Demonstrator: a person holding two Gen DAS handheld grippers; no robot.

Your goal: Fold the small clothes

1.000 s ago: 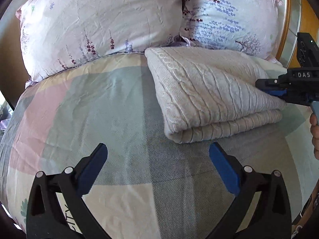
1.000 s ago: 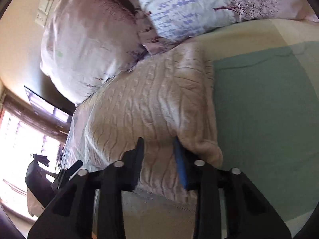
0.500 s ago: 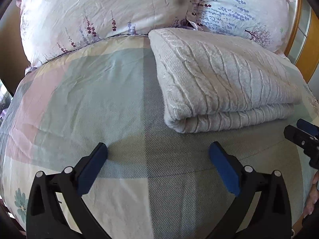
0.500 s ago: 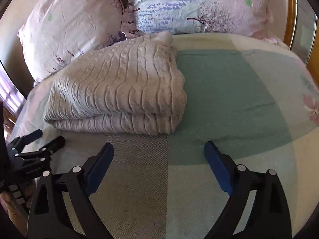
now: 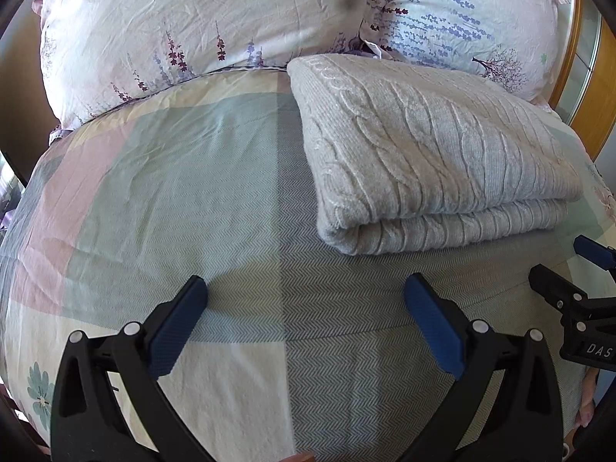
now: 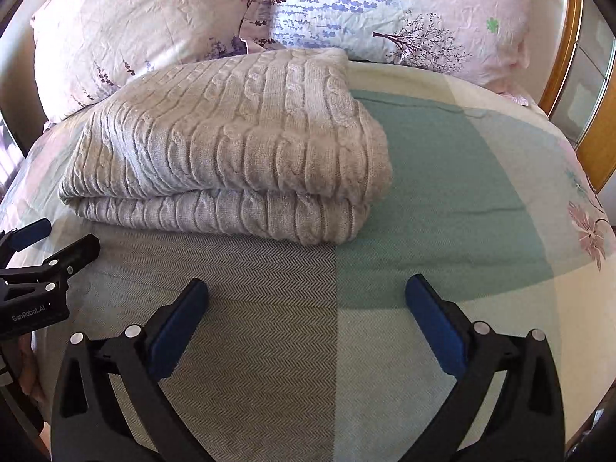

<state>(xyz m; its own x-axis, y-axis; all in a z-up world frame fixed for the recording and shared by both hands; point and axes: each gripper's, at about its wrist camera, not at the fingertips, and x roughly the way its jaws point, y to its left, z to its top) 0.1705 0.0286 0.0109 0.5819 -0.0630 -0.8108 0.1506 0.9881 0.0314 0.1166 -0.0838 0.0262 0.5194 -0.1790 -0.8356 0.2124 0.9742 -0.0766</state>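
Note:
A beige cable-knit sweater (image 5: 431, 154) lies folded in a neat rectangle on the bed, its far edge against the pillows; it also shows in the right wrist view (image 6: 231, 146). My left gripper (image 5: 304, 308) is open and empty, hovering over the quilt just in front of the sweater's left part. My right gripper (image 6: 306, 304) is open and empty, in front of the sweater's right corner. Each gripper shows at the edge of the other's view: the right one (image 5: 577, 269), the left one (image 6: 42, 246). Neither touches the sweater.
The bed has a patchwork quilt (image 5: 173, 192) in green, pink, cream and grey. Two floral pillows (image 5: 200, 23) (image 6: 404, 11) stand behind the sweater. A wooden headboard edge (image 6: 558, 57) runs along the right.
My right gripper let go of the sweater's corner, opened and drew back toward the near edge. My left gripper pulled back slightly. The sweater stayed folded.

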